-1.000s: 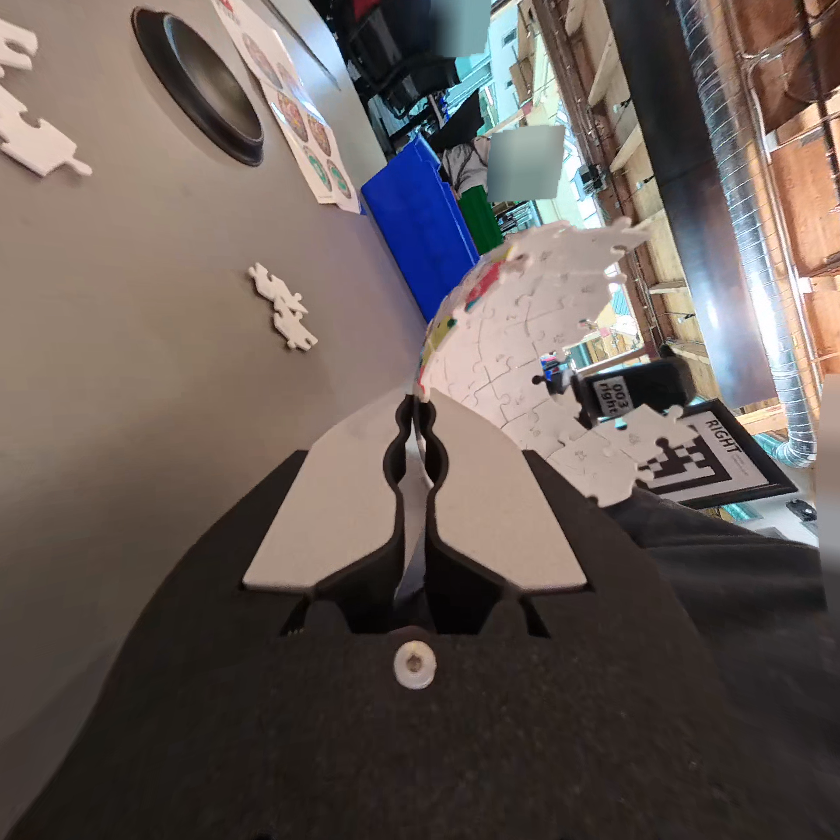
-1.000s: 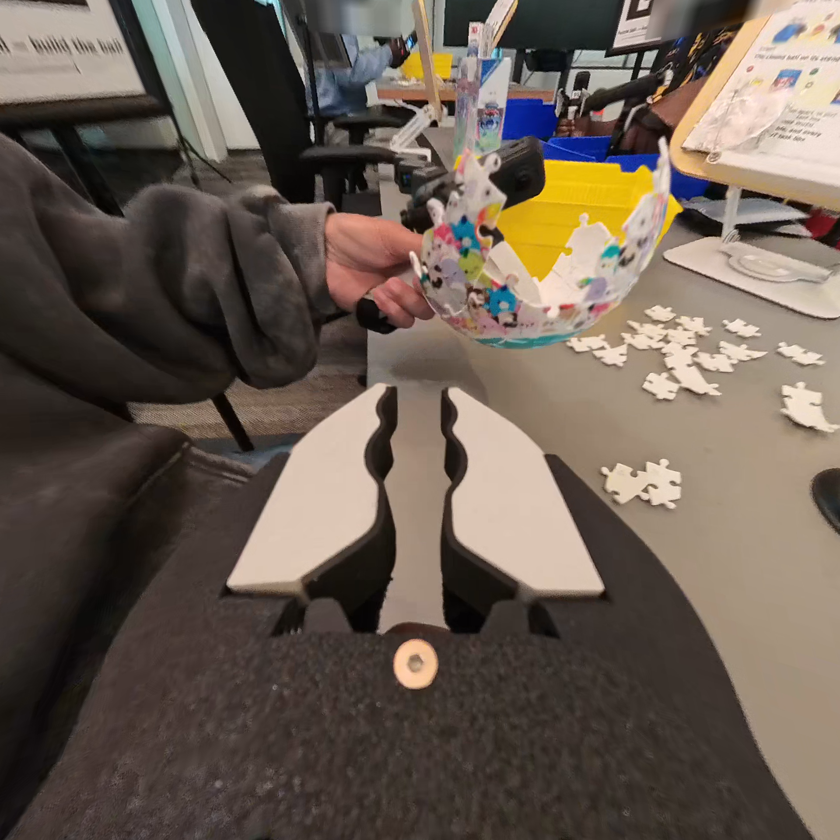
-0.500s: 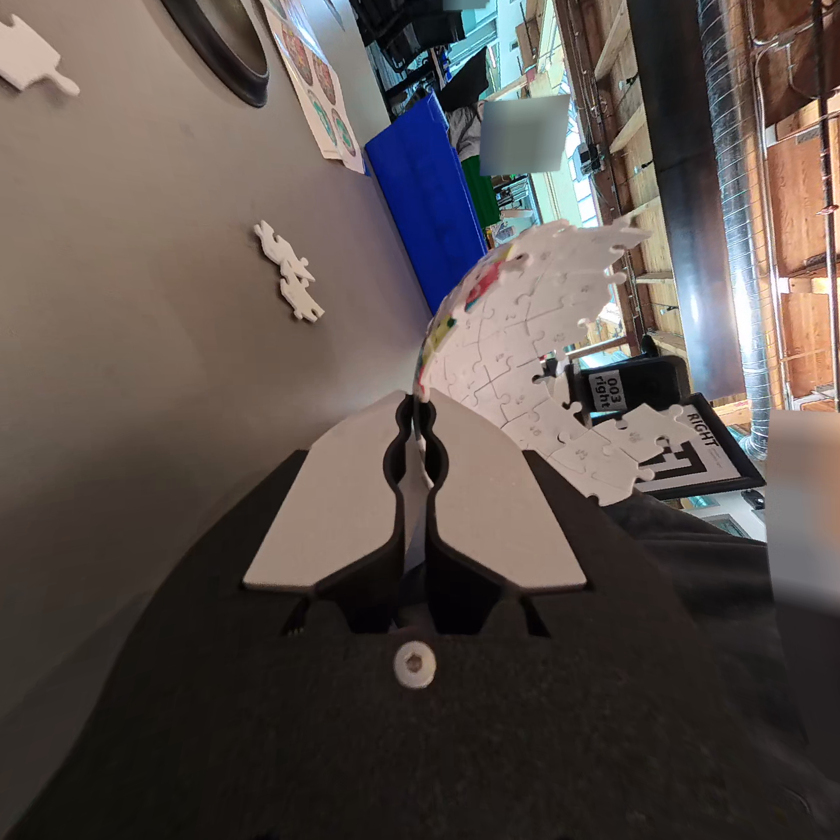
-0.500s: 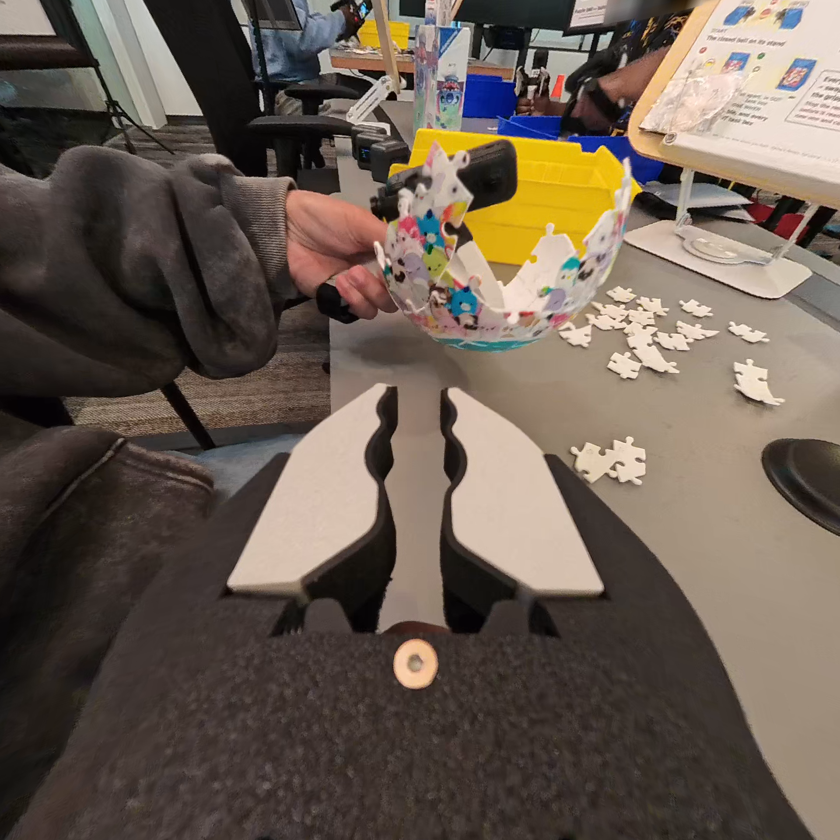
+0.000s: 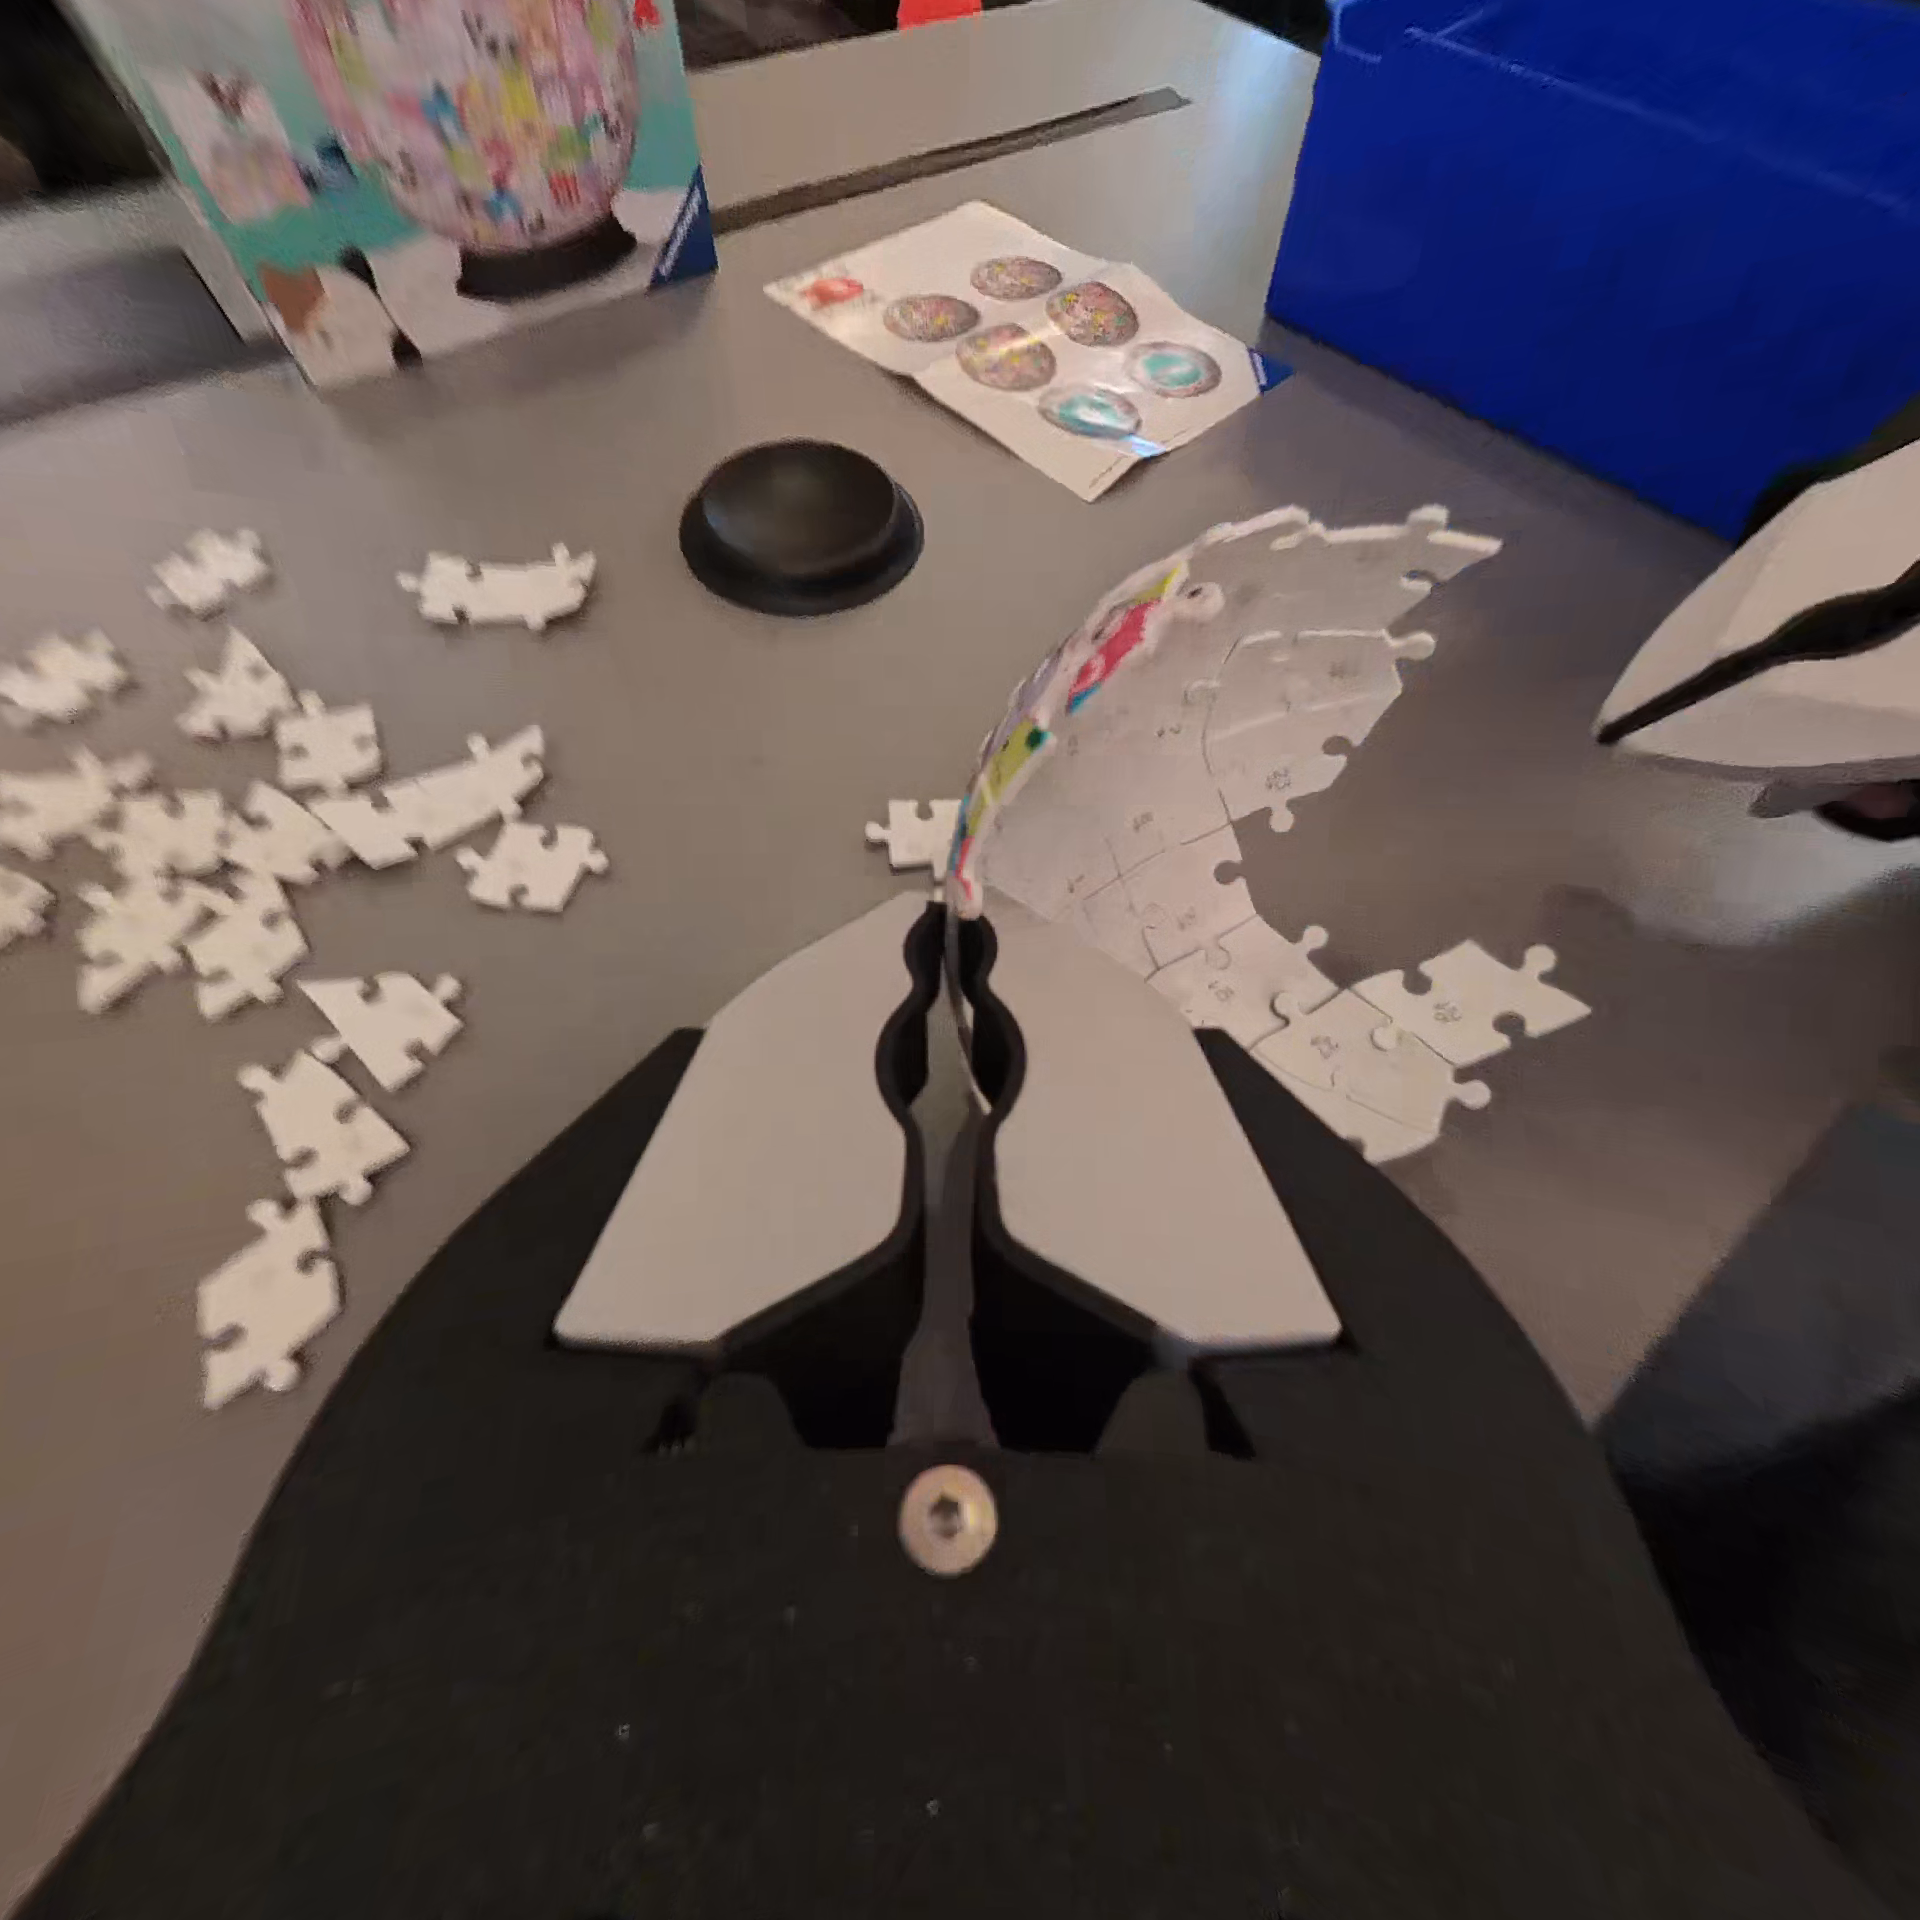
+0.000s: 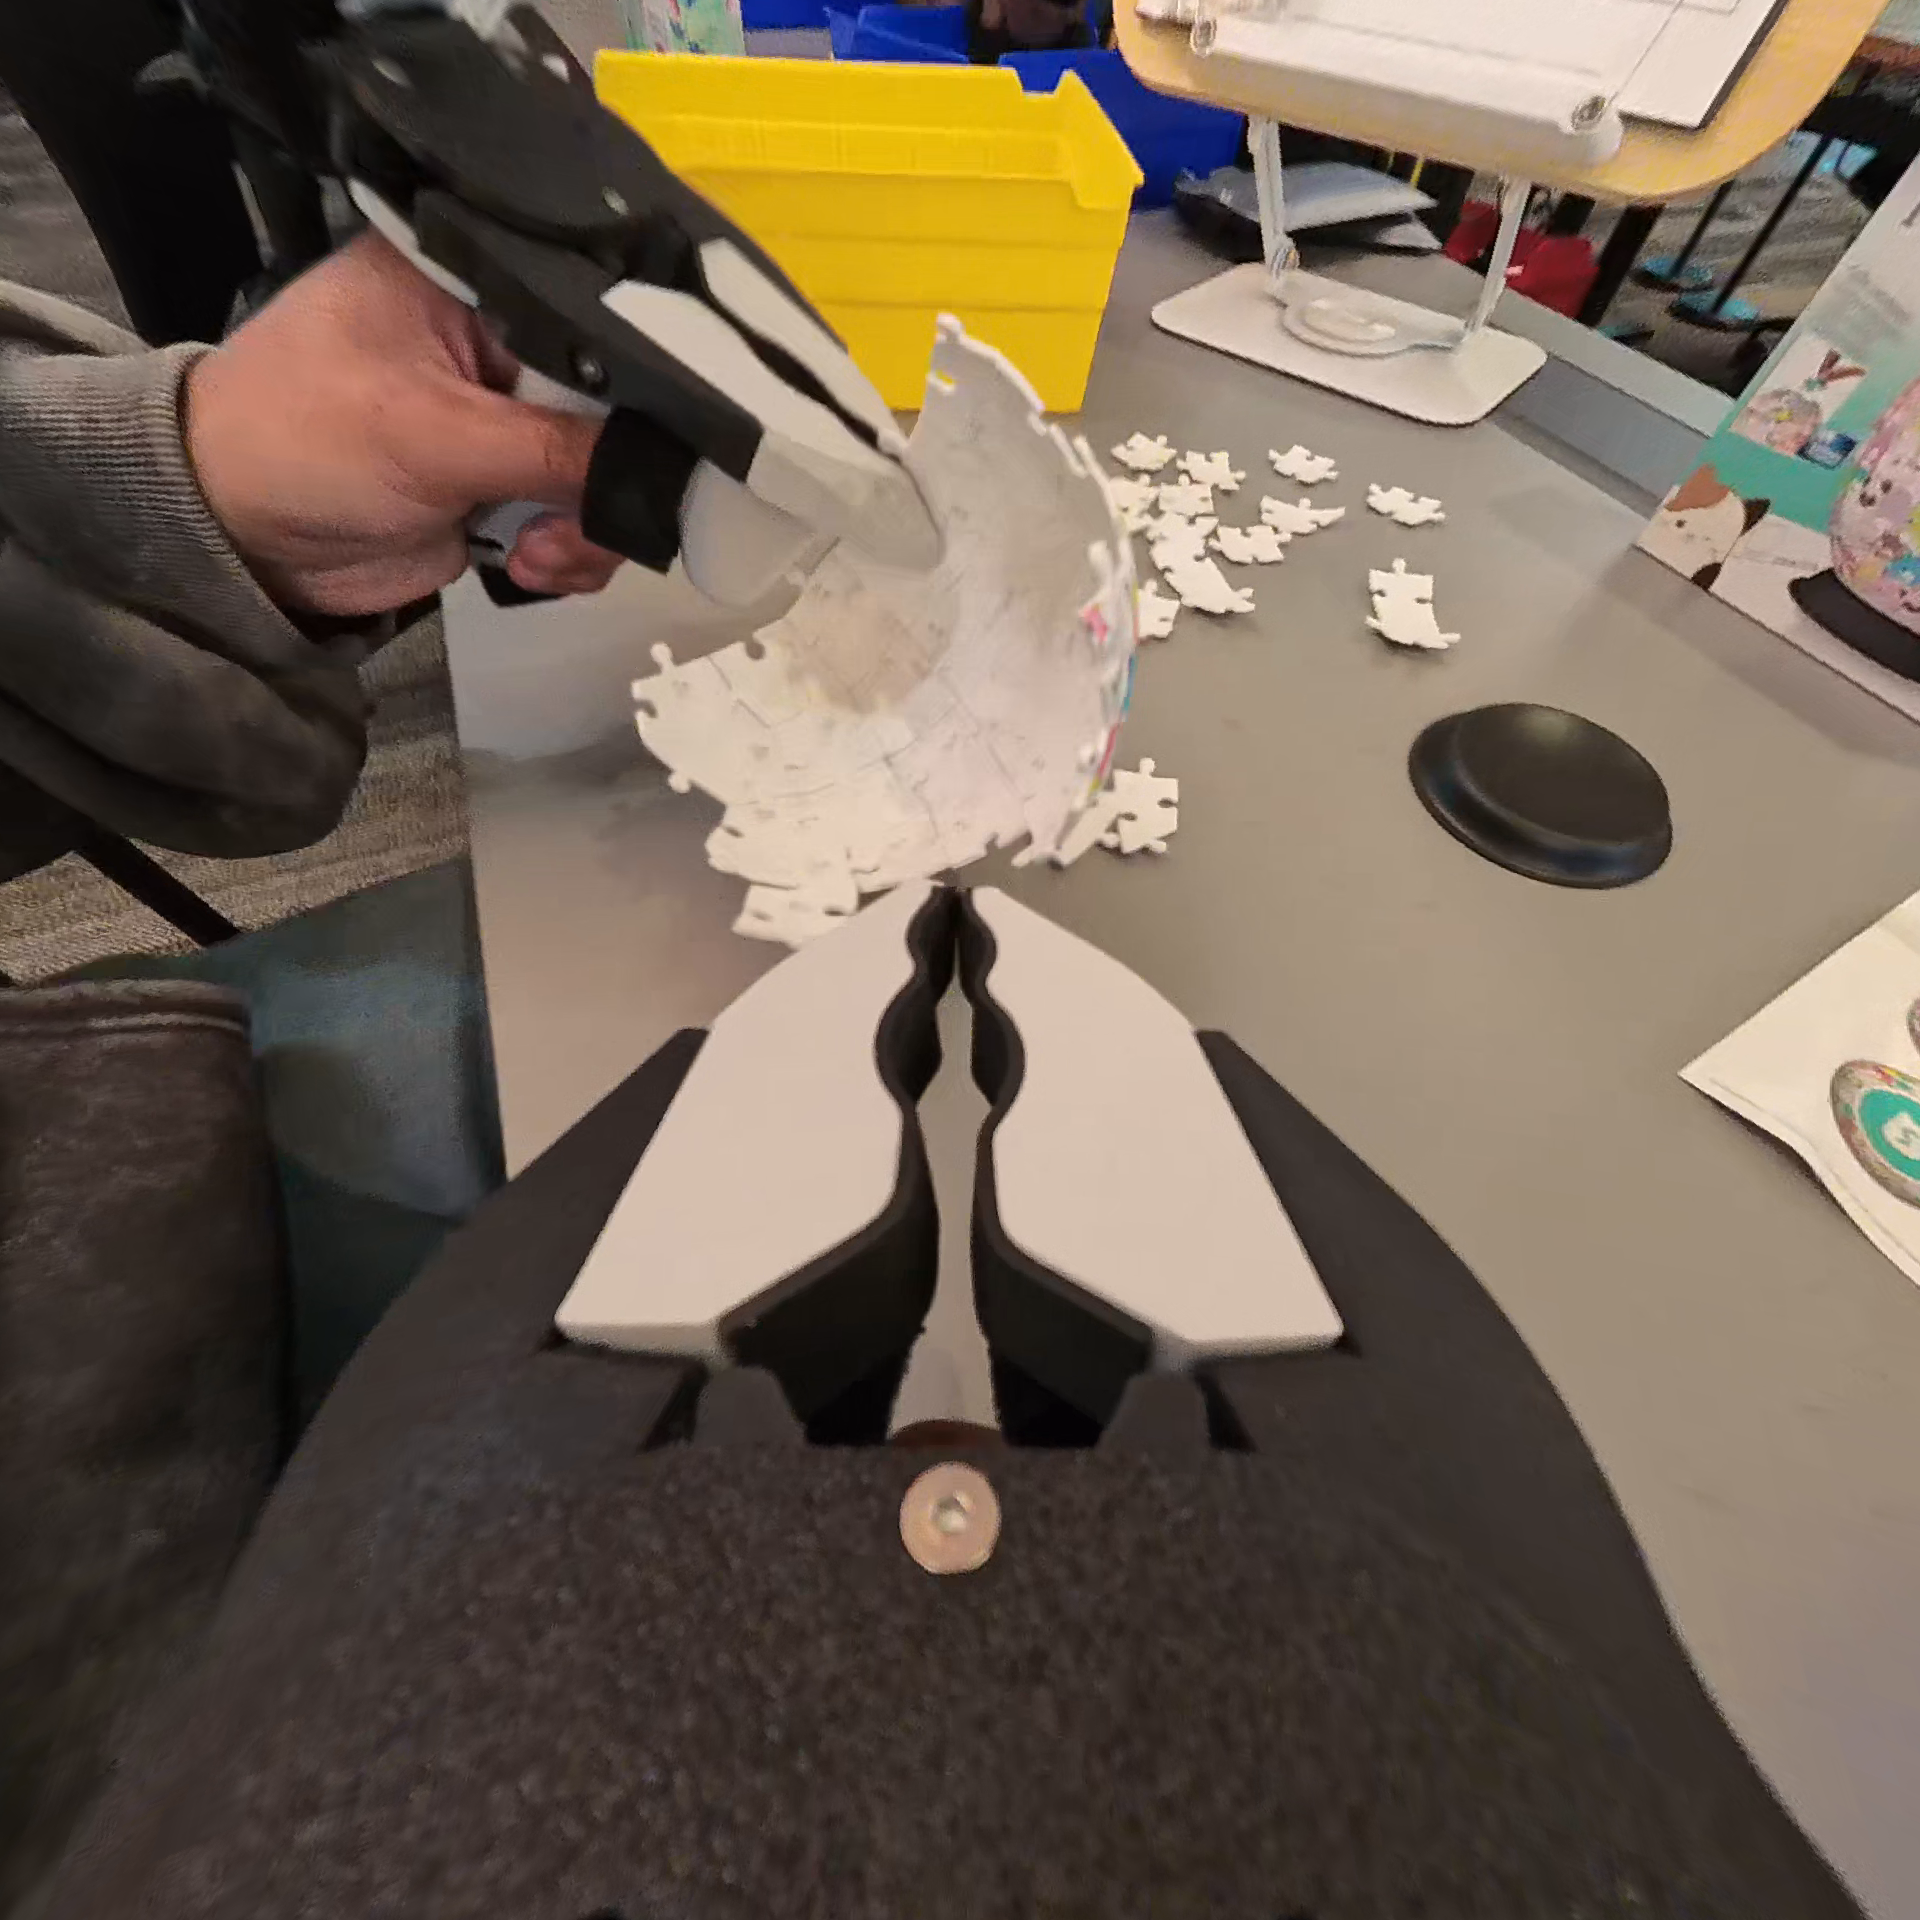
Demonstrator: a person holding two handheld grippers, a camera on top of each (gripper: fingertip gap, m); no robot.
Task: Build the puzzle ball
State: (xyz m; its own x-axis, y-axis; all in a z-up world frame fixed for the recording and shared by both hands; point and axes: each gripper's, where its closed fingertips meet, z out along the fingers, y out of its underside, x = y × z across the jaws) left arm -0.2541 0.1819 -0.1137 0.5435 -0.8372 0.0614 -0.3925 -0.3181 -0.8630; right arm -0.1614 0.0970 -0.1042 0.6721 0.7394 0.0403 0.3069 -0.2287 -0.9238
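The half-built puzzle ball shell (image 5: 1226, 821) is held clear of the worktop (image 5: 727, 748), its rim pinched between the nearly closed fingers of the left gripper (image 5: 954, 914), probably so the white inside faces the right gripper (image 6: 954, 904) for the next piece. The right gripper's fingers are closed tip to tip on nothing, just below the shell's lower edge. The left wrist view shows the loose pieces (image 5: 260, 831) at 9 o'clock, black stand (image 5: 800, 525) and puzzle box (image 5: 436, 166) at 12; only the right wrist view shows the hand (image 6: 353, 436) and yellow bin (image 6: 894, 197).
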